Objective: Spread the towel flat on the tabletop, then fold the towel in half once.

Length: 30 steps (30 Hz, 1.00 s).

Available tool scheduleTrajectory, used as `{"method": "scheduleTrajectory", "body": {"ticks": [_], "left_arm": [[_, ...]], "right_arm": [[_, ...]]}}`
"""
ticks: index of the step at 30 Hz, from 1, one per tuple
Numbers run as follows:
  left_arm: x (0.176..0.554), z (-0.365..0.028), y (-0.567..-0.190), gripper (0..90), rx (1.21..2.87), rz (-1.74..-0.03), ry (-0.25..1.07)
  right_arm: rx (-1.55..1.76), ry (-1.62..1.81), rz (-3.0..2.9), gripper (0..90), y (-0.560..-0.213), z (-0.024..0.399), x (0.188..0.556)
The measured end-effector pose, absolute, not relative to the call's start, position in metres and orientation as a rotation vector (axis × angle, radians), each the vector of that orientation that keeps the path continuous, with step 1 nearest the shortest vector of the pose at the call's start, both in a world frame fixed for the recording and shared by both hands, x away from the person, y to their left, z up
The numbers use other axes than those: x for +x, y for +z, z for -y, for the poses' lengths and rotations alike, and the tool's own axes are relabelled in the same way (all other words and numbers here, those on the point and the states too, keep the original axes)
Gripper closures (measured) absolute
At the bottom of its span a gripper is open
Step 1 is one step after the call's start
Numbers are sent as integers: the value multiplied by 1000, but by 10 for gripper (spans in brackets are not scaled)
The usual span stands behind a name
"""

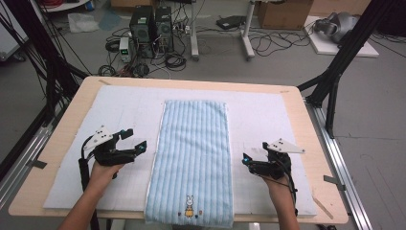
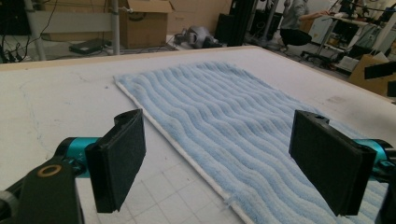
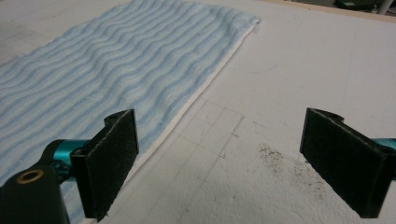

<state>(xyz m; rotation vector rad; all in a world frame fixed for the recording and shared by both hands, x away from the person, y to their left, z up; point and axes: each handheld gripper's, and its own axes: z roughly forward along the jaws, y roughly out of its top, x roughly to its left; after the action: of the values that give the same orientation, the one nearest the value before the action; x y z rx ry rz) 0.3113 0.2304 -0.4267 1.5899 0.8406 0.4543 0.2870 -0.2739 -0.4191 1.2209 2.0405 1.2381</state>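
A light blue striped towel (image 1: 194, 158) lies flat and lengthwise on the middle of a white mat (image 1: 119, 110). Its near end carries a small bunny picture (image 1: 189, 206) and hangs slightly over the table's front edge. My left gripper (image 1: 135, 140) is open just left of the towel's left edge, low over the mat. In the left gripper view the towel (image 2: 224, 107) runs between the wide-apart jaws, with its white hem below them. My right gripper (image 1: 253, 152) is open just right of the towel. The towel's right edge (image 3: 187, 107) passes beside the left jaw in the right gripper view.
The mat covers a wooden table (image 1: 306, 139) with rounded corners. Dark specks (image 3: 285, 163) mark the mat near the right gripper. Beyond the table are computer towers (image 1: 151, 28), floor cables, cardboard boxes (image 2: 140, 21) and black frame posts (image 1: 335, 72). A person (image 2: 294, 18) crouches far off.
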Motion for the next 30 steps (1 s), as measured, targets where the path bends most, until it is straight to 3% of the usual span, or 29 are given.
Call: {"method": "scheduleTrajectory", "body": {"ticks": [30], "left_arm": [[322, -232, -428, 199, 1636, -958, 422]], "right_arm": [[1230, 1240, -2081, 108, -421, 269, 288]]}}
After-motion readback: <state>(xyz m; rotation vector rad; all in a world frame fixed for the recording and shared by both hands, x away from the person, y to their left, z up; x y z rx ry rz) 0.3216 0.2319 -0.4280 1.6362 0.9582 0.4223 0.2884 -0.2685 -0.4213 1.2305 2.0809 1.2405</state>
